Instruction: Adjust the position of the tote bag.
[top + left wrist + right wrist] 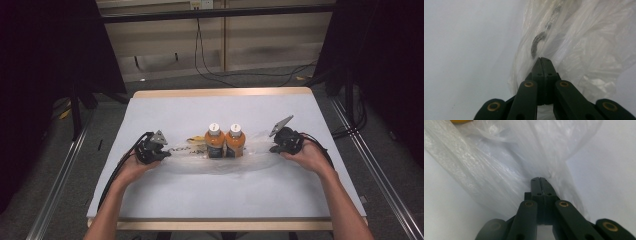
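Table (165, 107): pale top, wood edge at the far side; carries everything. The work sits across its middle, within reach of both hands.
Plastic bag (255, 159): thin, clear, crinkled; lies flat across the table's centre and is stretched sideways between the two grippers. Dark printed lettering shows on its left part. Judgement: held taut from both ends so the film keeps its shape around the contents, or so the mouth can be worked.
Bottles (225, 141): two, orange contents, white caps, upright, touching side by side at the bag's middle. Whether the film wraps them fully or only lies around them, cannot tell. Judgement: standing them together keeps the load compact for bagging.
Left gripper (161, 150): at the bag's left end, pointing inward. In the left gripper view its jaws are pressed together with a bunch of film (574, 50) pinched at the tips.
Right gripper (276, 142): at the bag's right end, mirrored. Jaws likewise pressed together, nipping a gathered fold of film (499, 165).
Risk (judgement): thin film could tear or slip at the pinch if pulled harder; bottles could topple.
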